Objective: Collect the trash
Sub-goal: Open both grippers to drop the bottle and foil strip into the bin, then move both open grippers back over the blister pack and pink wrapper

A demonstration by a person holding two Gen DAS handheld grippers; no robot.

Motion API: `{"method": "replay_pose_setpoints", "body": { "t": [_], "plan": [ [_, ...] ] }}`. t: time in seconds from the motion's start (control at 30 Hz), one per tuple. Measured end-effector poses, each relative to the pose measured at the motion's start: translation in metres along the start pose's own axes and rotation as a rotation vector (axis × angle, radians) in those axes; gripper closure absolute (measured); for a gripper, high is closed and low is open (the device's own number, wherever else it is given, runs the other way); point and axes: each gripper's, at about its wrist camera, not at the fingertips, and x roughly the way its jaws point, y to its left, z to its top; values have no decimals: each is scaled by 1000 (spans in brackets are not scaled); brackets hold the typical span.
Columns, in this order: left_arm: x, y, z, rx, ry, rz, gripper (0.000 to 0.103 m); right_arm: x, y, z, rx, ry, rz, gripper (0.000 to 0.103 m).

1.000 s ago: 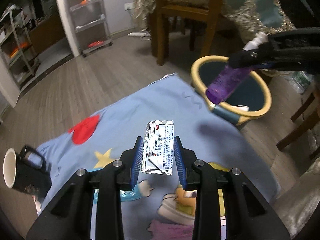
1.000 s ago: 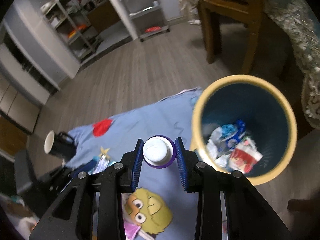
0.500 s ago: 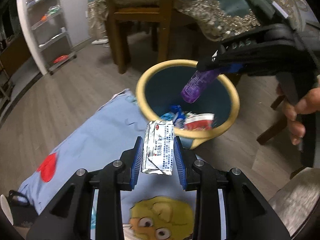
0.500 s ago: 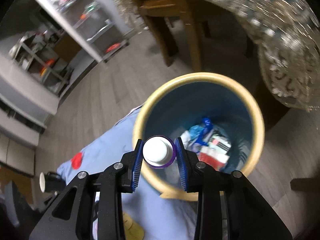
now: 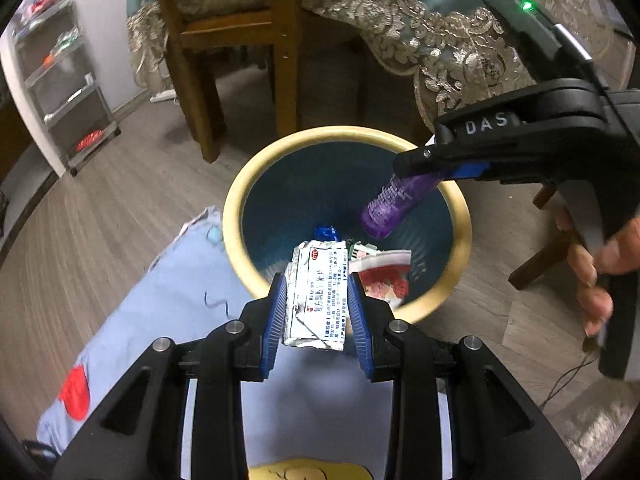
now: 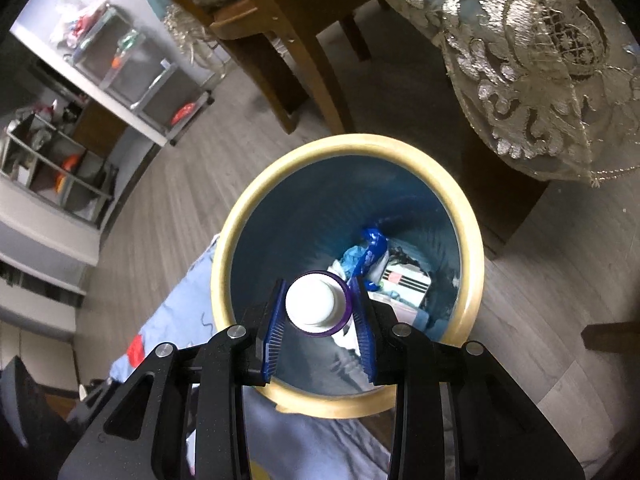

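My left gripper is shut on a silver medicine packet and holds it at the near rim of a blue bin with a yellow rim. My right gripper is shut on a purple bottle with a white cap, held over the bin's opening. In the left wrist view the purple bottle hangs tilted inside the bin's mouth under the right gripper. Wrappers lie at the bin's bottom.
A light blue cartoon blanket lies on the wood floor beside the bin. A wooden chair and a table with a lace cloth stand behind the bin. A metal shelf rack stands at the far left.
Both grippers moved from over the blanket toward the bin. The bottle now hangs over the bin's opening and the packet has reached its near rim.
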Motion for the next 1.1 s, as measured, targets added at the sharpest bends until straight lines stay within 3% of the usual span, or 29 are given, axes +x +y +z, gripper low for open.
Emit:
{"method": "replay_pose_setpoints", "body": {
  "t": [0.13, 0.2, 0.23, 0.27, 0.47, 0.7, 0.9, 1.1],
  "plan": [
    [5, -3, 13, 20, -29, 44, 70, -6, -4, 1, 31, -27, 8, 69],
    [2, 0, 18, 9, -54, 74, 48, -7, -6, 2, 44, -34, 17, 64],
    [1, 1, 19, 2, -64, 91, 26, -8, -6, 3, 44, -35, 19, 50],
    [-3, 3, 19, -7, -88, 103, 24, -9, -5, 2, 33, -42, 11, 41],
    [-20, 24, 4, -76, -104, 102, 23, -12, 6, 2, -14, -47, 7, 27],
    [-60, 63, -35, -206, -110, 141, 22, -23, 35, -3, -125, -80, 12, 17],
    [-112, 83, -80, -259, -114, 200, 20, -37, 76, -26, -285, -93, 36, 12],
    [-163, 86, -124, -274, -109, 268, 20, -65, 116, -61, -421, -160, 64, 8]
  ]
}}
